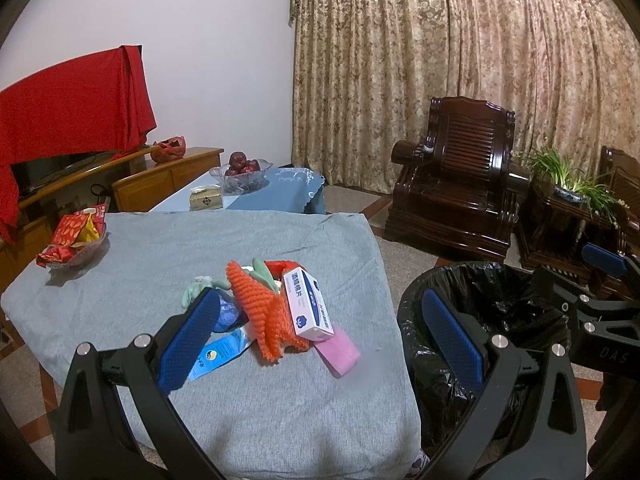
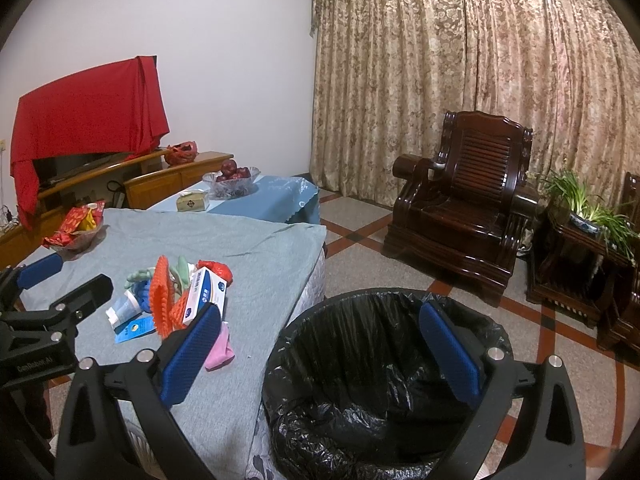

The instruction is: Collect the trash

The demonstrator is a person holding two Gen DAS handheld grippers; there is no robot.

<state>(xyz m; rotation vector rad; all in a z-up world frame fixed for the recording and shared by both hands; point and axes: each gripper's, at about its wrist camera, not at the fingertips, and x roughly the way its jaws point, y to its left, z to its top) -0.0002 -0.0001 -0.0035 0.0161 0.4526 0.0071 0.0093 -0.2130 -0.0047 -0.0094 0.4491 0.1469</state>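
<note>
1. Left wrist view shows the left hand-held gripper (image 1: 320, 336) spread wide and empty above the grey-clothed desk (image 1: 260, 412); the pile of trash sits between its fingers at about 12 o'clock.
2. The pile holds a white medicine box (image 1: 310, 306) leaning on an orange knitted toy (image 1: 260, 312), a pink packet (image 1: 340, 354) at 5 o'clock of the box, and a blue-white tube (image 1: 218, 354) at 8 o'clock.
3. Right wrist view shows the right hand-held gripper (image 2: 320, 350) also open and empty, hovering over the black-lined bin (image 2: 360, 380), which stands just beside the desk at 3 o'clock of the pile.
4. Probably best: take the box first, since it lies on top; close across its narrow faces, lift straight, then carry it to the bin; leave the toy alone.
</note>
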